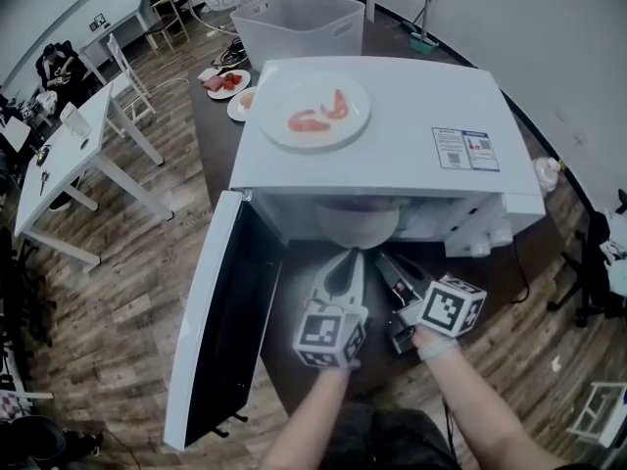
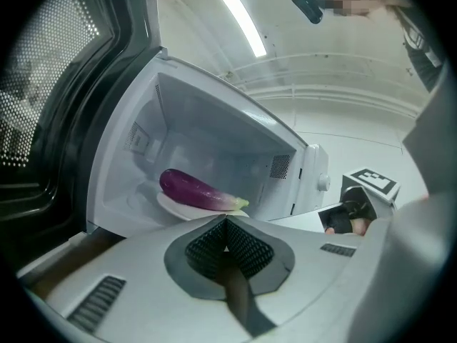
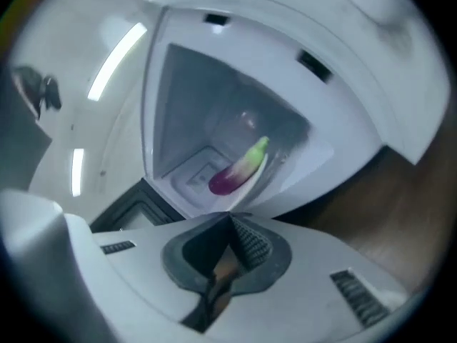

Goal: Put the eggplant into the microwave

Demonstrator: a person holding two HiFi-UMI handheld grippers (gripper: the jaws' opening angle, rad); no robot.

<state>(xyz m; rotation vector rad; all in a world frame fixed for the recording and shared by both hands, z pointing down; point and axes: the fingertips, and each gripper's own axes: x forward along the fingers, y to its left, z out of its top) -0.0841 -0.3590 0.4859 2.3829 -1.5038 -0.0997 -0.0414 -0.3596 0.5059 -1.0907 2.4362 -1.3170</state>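
Eggplant (image 2: 200,191): lying on a plate (image 2: 173,206) inside the microwave (image 1: 421,96); placement looks done. Left claw (image 2: 226,224), right claw (image 3: 230,220): both pressed together, empty, just outside the cavity at 6 o'clock (probably clearing the door (image 1: 220,311), open at 8). Dark table (image 1: 211,145); wood floor (image 1: 127,262), office room.

Microwave (image 1: 411,155) door (image 1: 211,311) open leftward; plate (image 1: 284,91) with red food (image 1: 335,104) on top; left gripper (image 1: 347,258), right gripper (image 1: 384,260) before opening
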